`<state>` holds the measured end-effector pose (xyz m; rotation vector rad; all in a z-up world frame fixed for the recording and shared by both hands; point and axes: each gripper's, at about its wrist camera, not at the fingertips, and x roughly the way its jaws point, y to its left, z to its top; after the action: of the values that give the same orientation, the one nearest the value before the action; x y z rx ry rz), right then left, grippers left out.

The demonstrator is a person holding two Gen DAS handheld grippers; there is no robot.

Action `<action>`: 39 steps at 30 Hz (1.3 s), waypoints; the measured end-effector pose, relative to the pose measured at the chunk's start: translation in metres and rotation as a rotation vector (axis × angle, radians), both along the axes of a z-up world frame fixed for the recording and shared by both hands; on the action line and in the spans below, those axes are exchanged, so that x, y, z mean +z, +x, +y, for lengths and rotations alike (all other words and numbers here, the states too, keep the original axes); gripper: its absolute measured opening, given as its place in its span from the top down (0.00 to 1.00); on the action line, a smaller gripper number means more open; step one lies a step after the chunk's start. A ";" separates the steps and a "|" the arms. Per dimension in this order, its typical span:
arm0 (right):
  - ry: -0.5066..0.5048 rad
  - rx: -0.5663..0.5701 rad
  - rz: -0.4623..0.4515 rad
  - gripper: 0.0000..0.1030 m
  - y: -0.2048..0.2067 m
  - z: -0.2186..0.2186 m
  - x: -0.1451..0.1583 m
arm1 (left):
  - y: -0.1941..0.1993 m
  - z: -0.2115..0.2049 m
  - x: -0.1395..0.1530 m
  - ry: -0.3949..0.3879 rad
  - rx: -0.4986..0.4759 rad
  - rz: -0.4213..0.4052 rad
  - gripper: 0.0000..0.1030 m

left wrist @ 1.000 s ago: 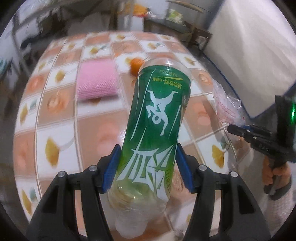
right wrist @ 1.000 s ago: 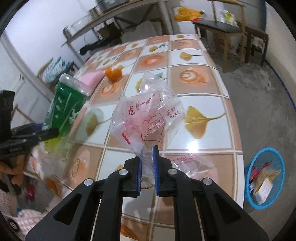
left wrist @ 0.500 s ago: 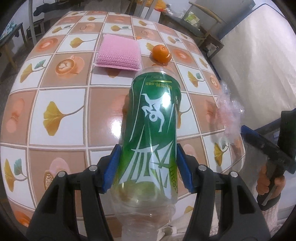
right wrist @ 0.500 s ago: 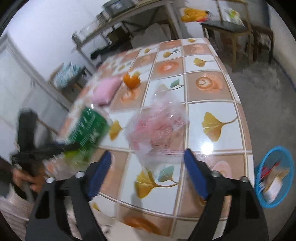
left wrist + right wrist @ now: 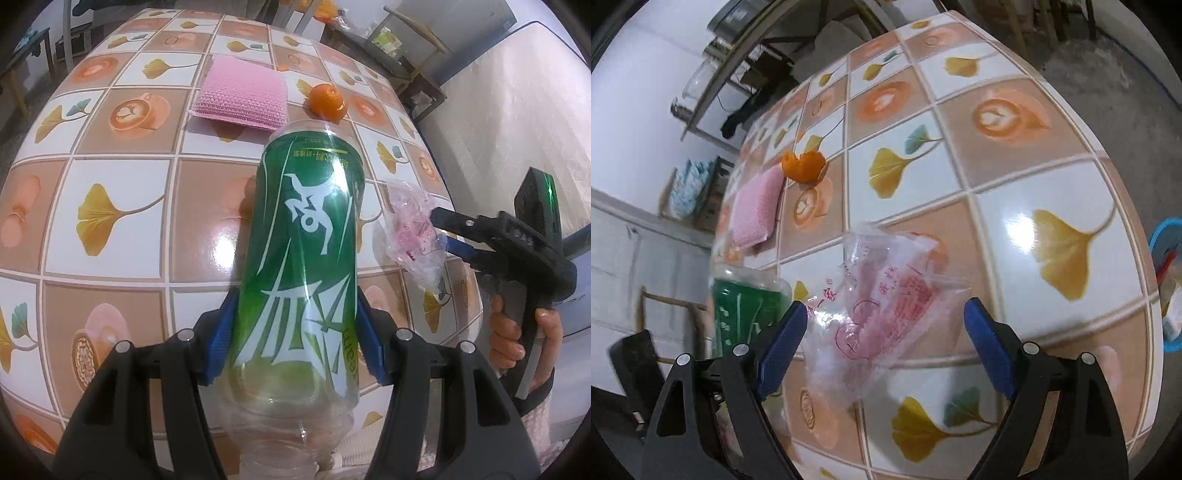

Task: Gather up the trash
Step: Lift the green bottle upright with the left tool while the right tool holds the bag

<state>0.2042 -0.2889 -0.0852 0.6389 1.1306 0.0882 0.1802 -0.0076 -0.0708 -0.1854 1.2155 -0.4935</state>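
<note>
My left gripper (image 5: 293, 336) is shut on an empty green-labelled plastic bottle (image 5: 306, 254), held above the tiled table with its neck toward the camera. The bottle also shows at the left of the right wrist view (image 5: 746, 310). My right gripper (image 5: 884, 343) is open, its blue pads wide apart around a crumpled clear plastic bag with red print (image 5: 882, 306); I cannot tell whether the bag rests on the table. In the left wrist view the bag (image 5: 412, 236) hangs at the right gripper's fingertips (image 5: 441, 221).
A pink cloth (image 5: 242, 96) and an orange peel (image 5: 327, 101) lie farther back on the table (image 5: 122, 206). A blue trash basket (image 5: 1167, 288) with rubbish stands on the floor beyond the table's right edge. Chairs and shelves stand behind.
My right gripper opened and let go of the plastic bag, which now sits between its spread pads. The left gripper kept hold of the bottle and both moved slightly over the table.
</note>
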 end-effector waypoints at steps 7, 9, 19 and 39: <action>-0.172 0.025 -0.023 0.62 0.002 0.028 0.003 | -0.005 0.003 -0.001 -0.013 -0.004 -0.029 0.45; -0.127 0.026 -0.023 0.77 0.002 0.026 0.000 | -0.006 0.003 0.000 -0.014 -0.005 -0.037 0.45; -0.017 0.008 -0.081 0.96 -0.011 0.018 0.011 | -0.012 0.009 0.011 -0.013 0.004 -0.083 0.46; 0.028 -0.113 -0.241 0.97 -0.071 -0.036 0.050 | -0.028 -0.035 0.051 0.014 -0.104 -0.185 0.47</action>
<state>0.1328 -0.3244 -0.0355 0.6965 0.8606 0.0827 0.1526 -0.0425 -0.0201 -0.0625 1.0504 -0.5798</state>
